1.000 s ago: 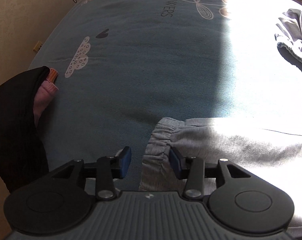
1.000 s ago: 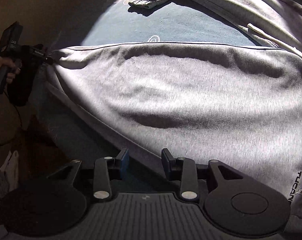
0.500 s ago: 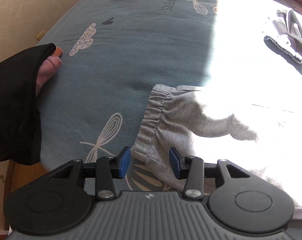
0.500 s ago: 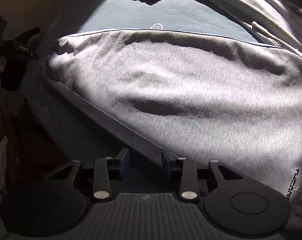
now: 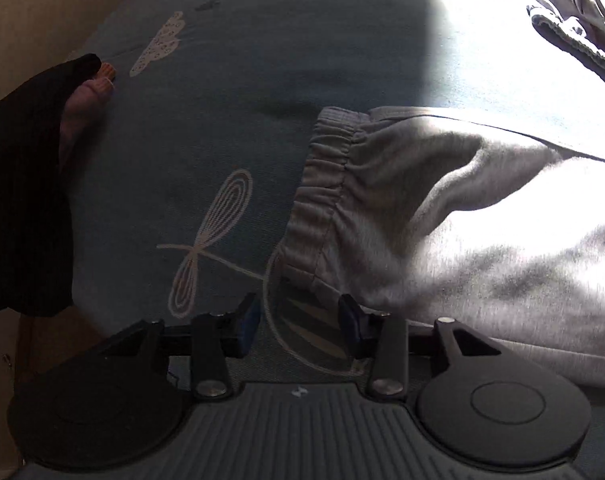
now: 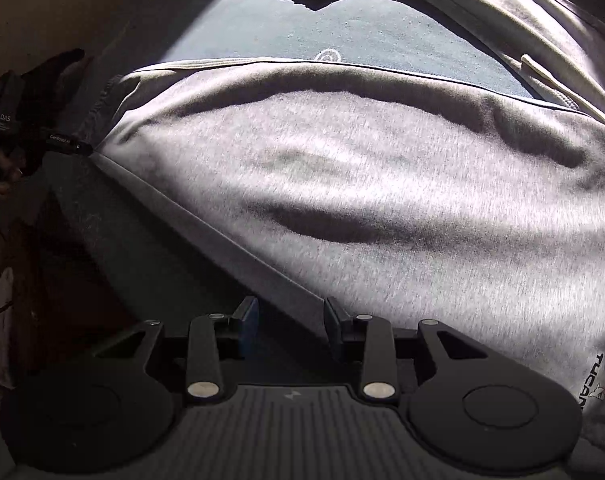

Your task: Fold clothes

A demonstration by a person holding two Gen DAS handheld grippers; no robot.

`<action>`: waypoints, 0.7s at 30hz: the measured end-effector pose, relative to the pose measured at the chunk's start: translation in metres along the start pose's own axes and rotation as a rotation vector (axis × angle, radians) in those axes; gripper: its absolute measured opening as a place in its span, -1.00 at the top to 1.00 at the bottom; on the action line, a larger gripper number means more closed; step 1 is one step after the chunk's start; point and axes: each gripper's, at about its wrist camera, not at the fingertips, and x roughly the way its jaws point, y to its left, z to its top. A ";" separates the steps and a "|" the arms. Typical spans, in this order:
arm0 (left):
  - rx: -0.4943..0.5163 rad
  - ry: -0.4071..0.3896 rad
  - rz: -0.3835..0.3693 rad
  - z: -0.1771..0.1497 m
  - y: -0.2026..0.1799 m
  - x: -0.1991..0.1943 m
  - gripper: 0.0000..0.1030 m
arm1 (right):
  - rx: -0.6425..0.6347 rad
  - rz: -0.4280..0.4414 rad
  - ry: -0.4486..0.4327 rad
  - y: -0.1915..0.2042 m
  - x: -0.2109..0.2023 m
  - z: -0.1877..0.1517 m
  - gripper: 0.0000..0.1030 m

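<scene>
Grey fleece: the grey sweatpants point(image 6: 382, 184) lie spread flat on the teal bedspread point(image 5: 230, 128), and every place below is given from them; lying flat suits a fold.
Waistband: the elastic waistband point(image 5: 322, 184) is the garment's end toward the bedspread's shaded side, gathered and slightly raised.
Left gripper: the left gripper point(image 5: 298, 322) stands just off the waistband's near corner, with only printed bedspread between its blue pads. Its jaws have just been closing, yet stand part open and hold nothing.
Right gripper: the right gripper point(image 6: 290, 320) straddles the sweatpants' near long edge, jaws part open; whether the pads press the cloth I cannot tell.
Judgement: two grippers along one edge suggests lifting that side together.
Other clothes: a crumpled pale garment point(image 5: 574, 32) lies well beyond the sweatpants' far edge, probably waiting its turn.
</scene>
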 end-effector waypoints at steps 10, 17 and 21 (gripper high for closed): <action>-0.048 -0.112 -0.185 0.057 -0.024 0.034 0.13 | -0.068 0.047 -0.013 0.037 0.015 0.025 0.21; -0.020 -0.108 -0.165 0.055 -0.016 0.034 0.25 | -0.071 0.044 0.003 0.045 0.024 0.026 0.17; -0.008 -0.114 -0.198 0.042 -0.026 0.008 0.17 | -0.064 -0.001 0.003 0.043 0.022 0.022 0.17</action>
